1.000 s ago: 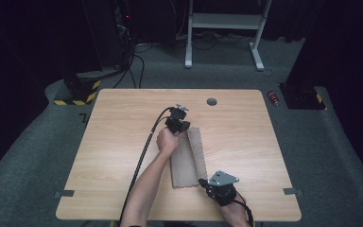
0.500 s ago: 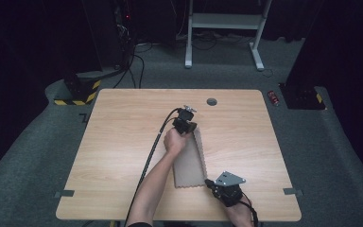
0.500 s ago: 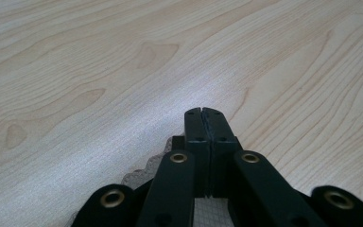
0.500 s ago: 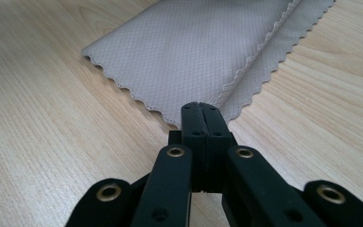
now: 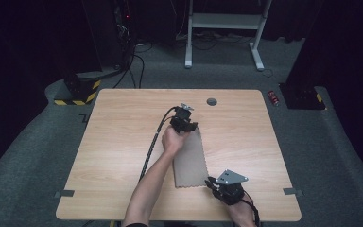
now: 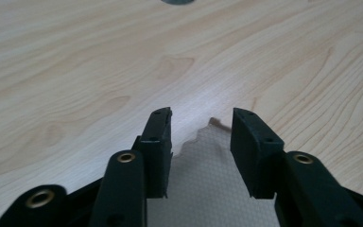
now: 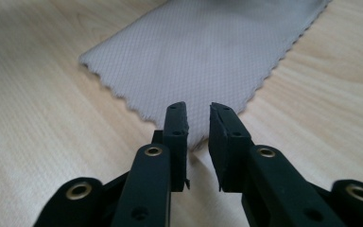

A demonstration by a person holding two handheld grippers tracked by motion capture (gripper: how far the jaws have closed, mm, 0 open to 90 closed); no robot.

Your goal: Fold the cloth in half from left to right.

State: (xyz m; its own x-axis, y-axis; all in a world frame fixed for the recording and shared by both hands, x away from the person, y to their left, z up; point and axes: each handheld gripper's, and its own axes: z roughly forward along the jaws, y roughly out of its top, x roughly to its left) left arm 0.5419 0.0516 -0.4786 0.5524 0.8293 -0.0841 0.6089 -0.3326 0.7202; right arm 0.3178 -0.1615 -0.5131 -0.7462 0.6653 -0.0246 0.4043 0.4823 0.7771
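A grey-beige cloth (image 5: 189, 160) with scalloped edges lies flat in the middle of the wooden table (image 5: 123, 142). My left gripper (image 5: 185, 121) rests at the cloth's far end. In the left gripper view this gripper (image 6: 201, 113) is open: its jaws have just been opening and stand well apart, with the cloth's far corner (image 6: 208, 179) lying between them, untouched. My right gripper (image 5: 216, 182) is at the cloth's near right corner. Seen in its own view, the right gripper (image 7: 198, 106) has also just been opening. A narrow gap shows between its jaws above the cloth (image 7: 203, 52).
A dark round grommet (image 5: 211, 101) sits in the table near its far edge. On the floor lie a red can-like object (image 5: 274, 98) at the right and a yellow-black striped block (image 5: 78, 90) at the left. A white frame (image 5: 227, 21) stands behind.
Both hands and the cloth between them have shifted slightly to the right on the table. The cloth lies flat.
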